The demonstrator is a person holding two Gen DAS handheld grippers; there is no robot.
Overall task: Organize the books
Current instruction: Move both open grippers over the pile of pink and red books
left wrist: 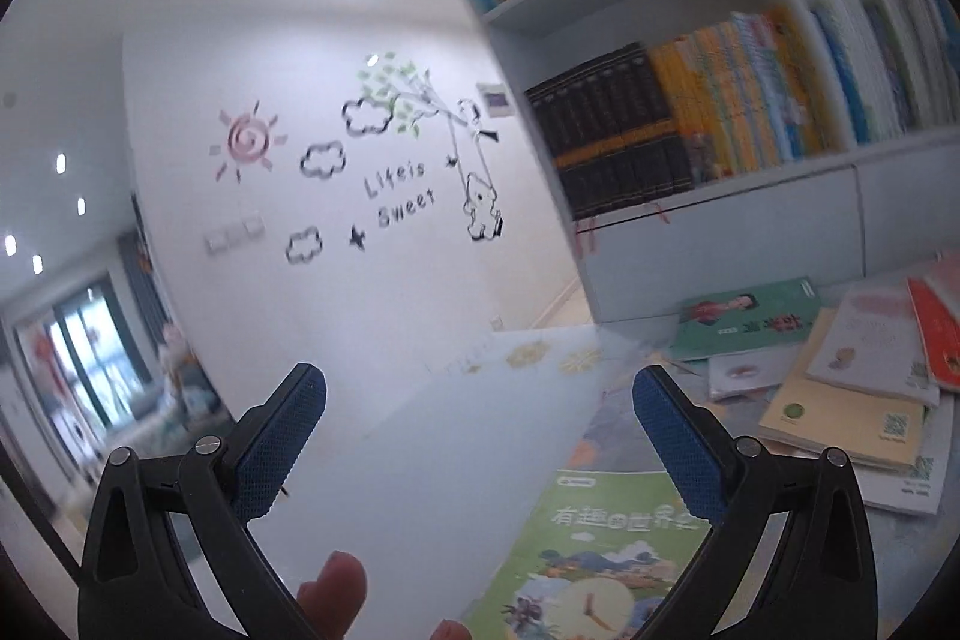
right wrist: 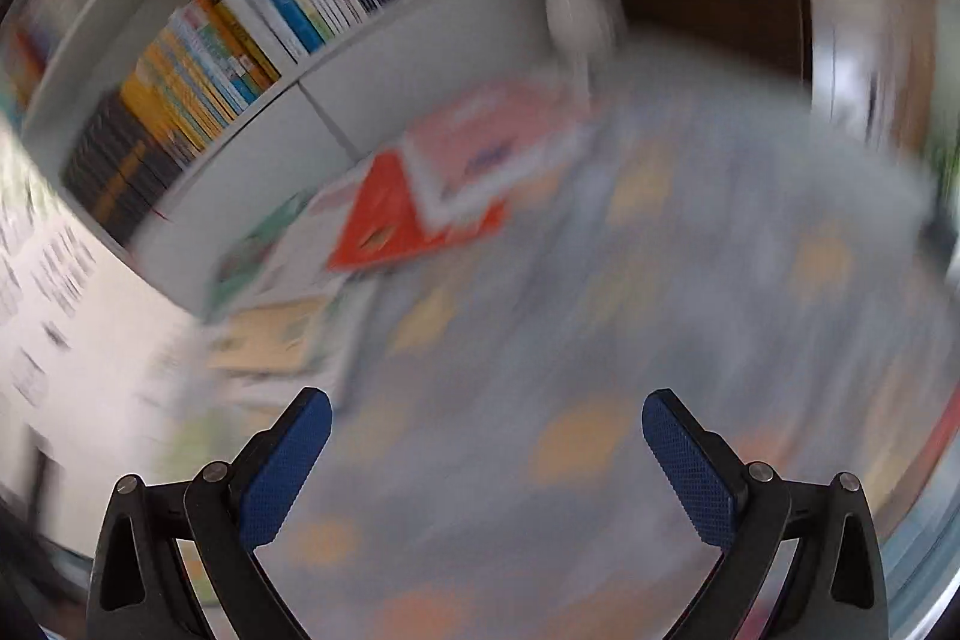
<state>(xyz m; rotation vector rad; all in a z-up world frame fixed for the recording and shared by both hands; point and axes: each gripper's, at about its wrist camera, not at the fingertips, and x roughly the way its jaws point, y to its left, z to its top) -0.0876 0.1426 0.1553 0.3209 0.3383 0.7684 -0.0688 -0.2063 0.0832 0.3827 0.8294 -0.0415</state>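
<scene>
Left gripper: jaws spread as wide as they go, nothing between the pads; a fingertip shows just below them.
Right gripper: jaws likewise fully spread and empty; its view is heavily smeared.
Green book: flat on the floor mat, face up, just beyond the left jaws; a pale translucent sheet covers its left edge.
Loose pile: cream, white, green and red books overlapping on the mat, against the foot of the bookshelf.
Red book: in the right view, lying under a pink-and-white one at the pile's outer edge.
Shelf stock: black volumes at the left end of the lowest open shelf, yellow and blue spines beside them; that shelf looks full.
Wall: sun, cloud and bear decals.
Step in hand: between picks, both hands free.
Next move: likely lower one gripper to a floor book's edge, close on it, and find a shelf gap.
</scene>
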